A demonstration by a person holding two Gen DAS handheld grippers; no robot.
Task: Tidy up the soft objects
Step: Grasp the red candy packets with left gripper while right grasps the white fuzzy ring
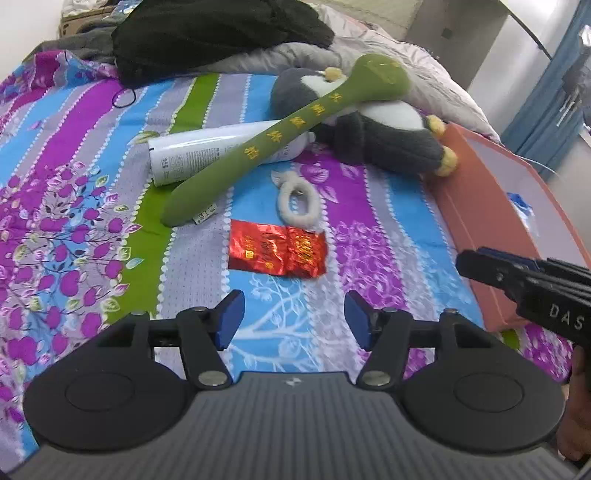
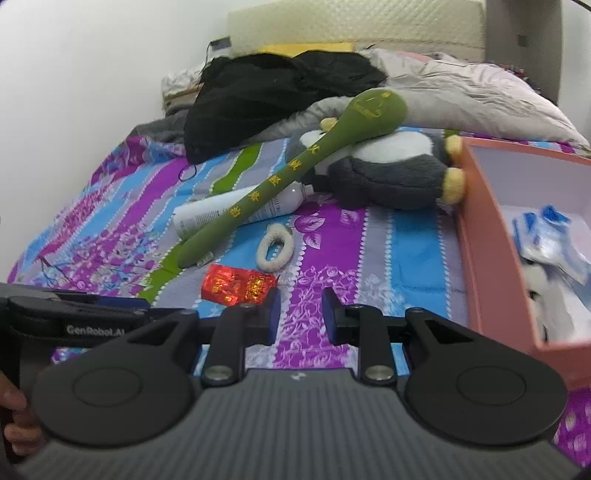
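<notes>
Left tool (image 1: 294, 319): jaws apart, empty, above the bed (image 1: 92, 155).
Right tool (image 2: 301, 314): narrow gap, nothing gripped.
Green plush stick (image 1: 280, 136): leaning across grey plush toy (image 1: 384, 136) and white tube (image 1: 195, 157).
Red foil packet (image 1: 277, 249): just ahead.
Orange box (image 2: 480, 236): right; contents blurred, perhaps packets.

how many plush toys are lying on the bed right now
2. A grey and white stuffed animal lies beside the orange box. A long green plush stick rests across it and the white tube. More may be hidden under the black clothes.
</notes>
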